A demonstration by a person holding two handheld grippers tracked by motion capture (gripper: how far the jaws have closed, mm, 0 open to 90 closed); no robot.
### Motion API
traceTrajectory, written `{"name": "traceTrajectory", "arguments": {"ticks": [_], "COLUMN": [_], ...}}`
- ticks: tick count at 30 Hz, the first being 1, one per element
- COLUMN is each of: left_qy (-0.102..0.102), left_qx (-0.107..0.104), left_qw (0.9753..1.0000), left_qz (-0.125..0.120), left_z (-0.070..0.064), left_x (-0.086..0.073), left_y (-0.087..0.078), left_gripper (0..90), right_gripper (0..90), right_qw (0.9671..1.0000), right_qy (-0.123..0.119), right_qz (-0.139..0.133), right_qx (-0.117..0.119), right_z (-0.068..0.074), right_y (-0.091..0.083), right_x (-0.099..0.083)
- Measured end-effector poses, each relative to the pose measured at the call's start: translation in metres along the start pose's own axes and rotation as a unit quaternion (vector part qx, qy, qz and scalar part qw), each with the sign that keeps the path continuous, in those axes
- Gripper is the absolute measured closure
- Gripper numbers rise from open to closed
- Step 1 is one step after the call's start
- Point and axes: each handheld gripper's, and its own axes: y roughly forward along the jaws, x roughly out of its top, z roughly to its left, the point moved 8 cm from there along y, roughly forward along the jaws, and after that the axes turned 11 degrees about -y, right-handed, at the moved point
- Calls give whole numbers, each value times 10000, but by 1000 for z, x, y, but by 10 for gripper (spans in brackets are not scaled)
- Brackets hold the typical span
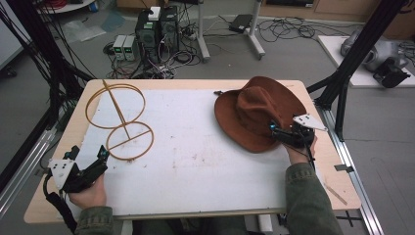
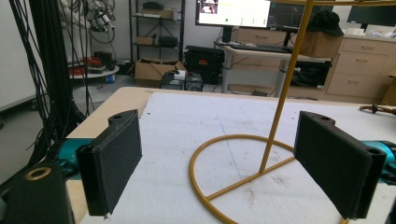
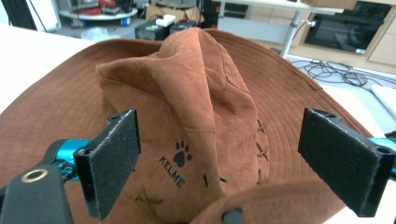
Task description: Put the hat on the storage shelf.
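Right hand-held gripper (image 1: pixel 288 133): jaws spread wide, nothing clamped, poised at the near right brim of the brown hat (image 1: pixel 259 110). In the right gripper view (image 3: pixel 219 158), hat crown straight ahead between the two black pads (image 3: pixel 114 154), brim curling up just below them, paw print and "KELME" lettering facing the camera (contact with the felt impossible to judge). Hat resting on the white mat (image 1: pixel 195 161) at the far right part of the counter (image 1: pixel 54 196), crown dented, brim reaching toward the mat's right edge.

Left hand-held gripper (image 1: pixel 88 157): likewise released, jaws apart and empty, low over the near left corner of the mat. Just ahead of it and slightly to its right, the gold wire stand (image 1: pixel 122 120): lower ring flat on the mat, thin stem rising tilted, upper ring farther off. In the left gripper view (image 2: pixel 219 168), base ring and stem (image 2: pixel 280 112) seen between the open pads, nearer the right-hand pad, apart from both.

Stand and hat well apart, bare mat between.
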Motion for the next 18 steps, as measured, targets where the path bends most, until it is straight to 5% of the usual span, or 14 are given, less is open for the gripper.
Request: {"name": "traceTrajectory", "arguments": {"ticks": [18], "left_qy": [12], "left_qx": [21], "left_qw": [10000], "left_qz": [-1], "left_z": [1], "left_x": [0], "left_y": [-1], "left_gripper": [156], "right_gripper": [123], "right_qw": [9986], "right_qy": [-226], "right_qz": [436], "right_qx": [194], "right_z": [2], "right_y": [43], "right_x": [0]}}
